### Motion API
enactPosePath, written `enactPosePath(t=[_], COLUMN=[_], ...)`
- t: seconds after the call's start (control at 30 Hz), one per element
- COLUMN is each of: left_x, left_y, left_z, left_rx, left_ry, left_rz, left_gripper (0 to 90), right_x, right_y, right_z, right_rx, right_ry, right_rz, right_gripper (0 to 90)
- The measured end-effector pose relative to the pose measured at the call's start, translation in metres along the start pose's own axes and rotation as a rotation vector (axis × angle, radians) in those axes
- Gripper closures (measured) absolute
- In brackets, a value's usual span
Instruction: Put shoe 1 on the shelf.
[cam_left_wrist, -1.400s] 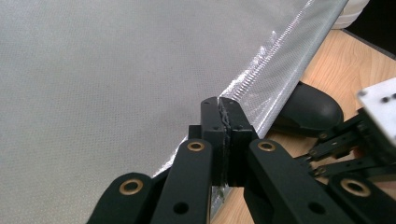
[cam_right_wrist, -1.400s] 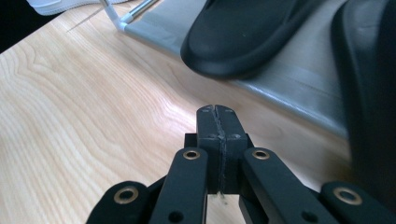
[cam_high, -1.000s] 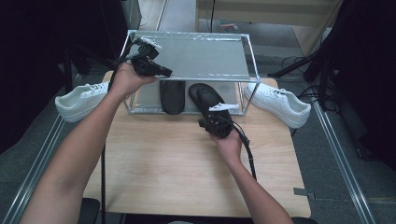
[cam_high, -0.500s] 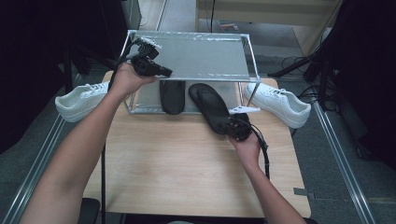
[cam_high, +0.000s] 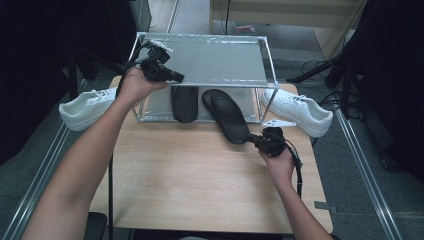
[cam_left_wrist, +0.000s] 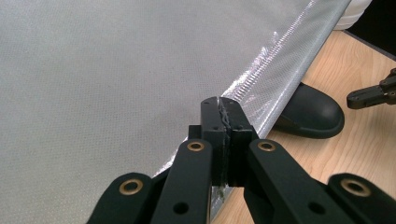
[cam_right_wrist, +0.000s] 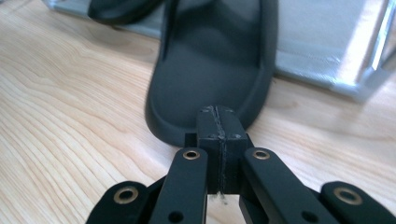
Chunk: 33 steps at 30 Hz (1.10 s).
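A wooden table (cam_high: 190, 185) seen from above, with a small metal-framed shoe rack (cam_high: 210, 55) at its 12 o'clock edge. The rack's top shelf is silvery mesh fabric.

The right gripper (cam_high: 259, 142), held in the person's right hand (cam_high: 278, 162) toward 3 o'clock on the table, has its jaws pressed together at the heel rim of a black slipper (cam_high: 227, 117). In the right gripper view (cam_right_wrist: 218, 122) the jaw tips meet with no gap right against that heel edge (cam_right_wrist: 205, 88); whether a bit of the rim is pinched between them cannot be told. The slipper stretches from the gripper toward 11 o'clock, heel out on the bare wood, toe under the rack's top shelf.

A second black slipper (cam_high: 184, 102) lies on the lower level, just beside the first at its 9 o'clock side.

The left gripper (cam_high: 175, 78), in the left hand (cam_high: 134, 85), sits over the rack's front left corner. In the left gripper view (cam_left_wrist: 223, 116) its jaws are closed, above the front edge of the mesh shelf (cam_left_wrist: 116, 70).

One white sneaker (cam_high: 87, 107) rests off the table at 9 o'clock, another (cam_high: 297, 111) at 3 o'clock.
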<state>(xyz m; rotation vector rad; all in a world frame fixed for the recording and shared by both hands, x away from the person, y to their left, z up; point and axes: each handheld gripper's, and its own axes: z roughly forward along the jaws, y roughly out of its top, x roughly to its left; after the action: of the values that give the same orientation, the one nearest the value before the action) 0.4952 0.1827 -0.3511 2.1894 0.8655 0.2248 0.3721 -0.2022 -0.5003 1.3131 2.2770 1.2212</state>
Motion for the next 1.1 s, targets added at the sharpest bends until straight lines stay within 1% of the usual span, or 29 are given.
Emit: enactPosePath(t=[0.13,0.2,0.33,0.5,0.63,0.83,0.97,1.1], left_x=[0.000,0.000,-0.001,-0.001,-0.001,-0.001,-0.001,-0.001], left_y=[0.000,0.000,0.000,0.000,0.000,0.000,0.000,0.000], left_z=[0.000,0.000,0.000,0.000,0.000,0.000,0.000,0.000], left_rx=[0.001,0.001,0.001,0.001,0.000,0.000,0.000,0.001], left_ry=[0.002,0.002,0.004,0.004,0.004,0.004,0.004,0.005], left_rz=[0.002,0.002,0.001,0.001,0.004,0.003,0.002,0.005], left_gripper=[90.0,90.0,90.0,90.0,90.0,90.0,90.0,90.0], right_x=[-0.006,-0.009,-0.013,-0.012,-0.010,-0.009,-0.007,-0.005], right_y=[-0.008,-0.012,-0.015,-0.016,-0.014,-0.010,-0.008,-0.005], right_z=[-0.003,-0.004,-0.002,0.006,0.010,0.013,0.016,0.021], right_rx=[0.018,0.036,0.054,0.074,0.072,0.055,0.060,0.052], right_ry=[-0.013,-0.019,-0.021,-0.021,-0.026,-0.025,-0.021,-0.020], right_rz=[0.000,0.008,0.020,0.014,0.010,0.014,0.014,0.014], right_gripper=[90.0,90.0,90.0,90.0,90.0,90.0,90.0,90.0])
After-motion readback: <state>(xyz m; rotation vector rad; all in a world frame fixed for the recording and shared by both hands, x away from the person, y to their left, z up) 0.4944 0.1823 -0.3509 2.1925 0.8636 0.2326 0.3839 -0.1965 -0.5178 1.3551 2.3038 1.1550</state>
